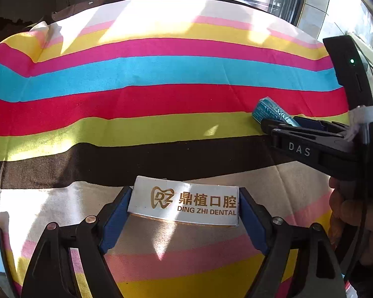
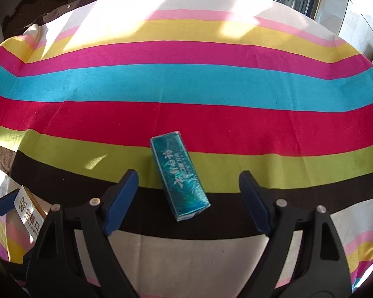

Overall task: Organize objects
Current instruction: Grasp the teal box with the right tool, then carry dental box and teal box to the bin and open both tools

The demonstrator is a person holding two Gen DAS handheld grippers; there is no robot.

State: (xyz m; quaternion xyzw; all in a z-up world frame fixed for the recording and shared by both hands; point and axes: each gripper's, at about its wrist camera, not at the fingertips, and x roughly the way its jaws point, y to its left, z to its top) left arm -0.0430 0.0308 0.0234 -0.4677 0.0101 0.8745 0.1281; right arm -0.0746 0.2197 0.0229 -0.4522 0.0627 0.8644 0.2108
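My left gripper (image 1: 185, 198) is shut on a white box (image 1: 184, 202) printed "DING ZHI DENTAL", held across the blue pads low over the striped cloth. The same box (image 2: 28, 209) shows at the lower left of the right wrist view. A teal box (image 2: 179, 175) lies flat on the green and brown stripes. My right gripper (image 2: 187, 181) is open, its fingers on either side of the teal box's near end, apart from it. In the left wrist view the right gripper (image 1: 273, 129) sits at the right, with the teal box (image 1: 269, 110) partly hidden behind it.
A striped tablecloth (image 2: 186, 87) covers the table, with a fold at the far left corner (image 1: 41, 34). Windows and a pale wall stand beyond the far edge. A hand (image 1: 343, 211) holds the right gripper at the right edge of the left wrist view.
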